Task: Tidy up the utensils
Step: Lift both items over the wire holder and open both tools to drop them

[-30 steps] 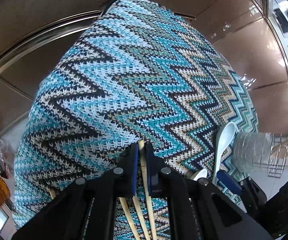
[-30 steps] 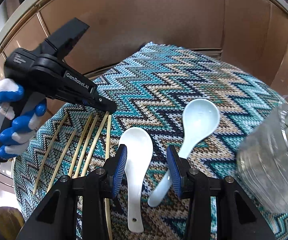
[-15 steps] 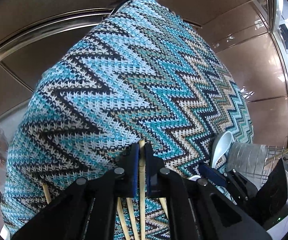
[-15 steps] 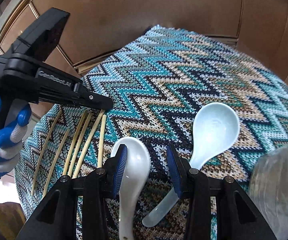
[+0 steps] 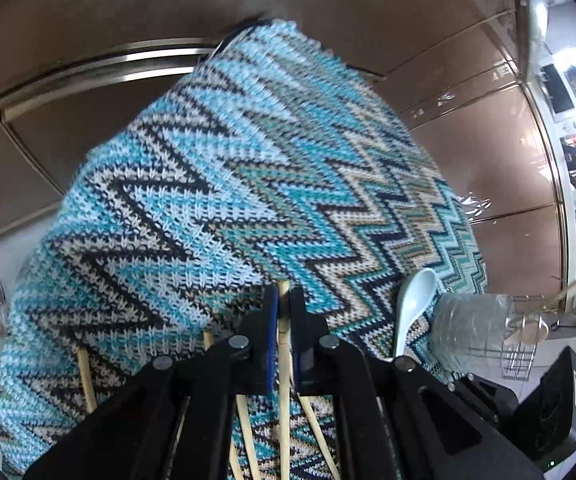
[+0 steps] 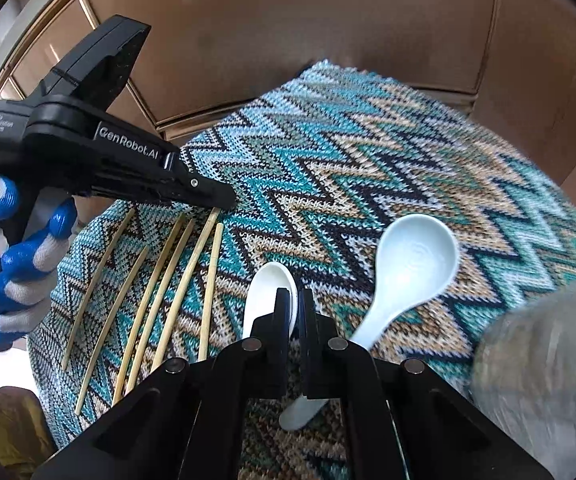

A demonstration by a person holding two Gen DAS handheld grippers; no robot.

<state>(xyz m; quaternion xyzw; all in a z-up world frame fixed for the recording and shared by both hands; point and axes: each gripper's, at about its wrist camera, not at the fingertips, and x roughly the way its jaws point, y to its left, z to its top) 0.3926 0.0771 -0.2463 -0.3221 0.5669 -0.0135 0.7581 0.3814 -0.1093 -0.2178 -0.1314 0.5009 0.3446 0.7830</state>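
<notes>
Several wooden chopsticks (image 6: 155,280) lie side by side on a blue zigzag knitted mat (image 6: 368,168). My left gripper (image 5: 283,300) is shut on the tip of one chopstick (image 5: 283,328); it also shows in the right wrist view (image 6: 223,202). My right gripper (image 6: 296,300) is shut on the rim of a white ceramic spoon (image 6: 267,284). A pale blue spoon (image 6: 412,264) lies to its right, also seen in the left wrist view (image 5: 414,304).
A clear plastic container (image 6: 540,364) stands at the mat's right edge. A wire rack (image 5: 524,336) with wooden utensils stands beyond it. Brown panelled walls (image 6: 288,40) rise behind the mat.
My right gripper has closed from open onto the white spoon. My left gripper stays shut on the chopstick with its tip raised slightly.
</notes>
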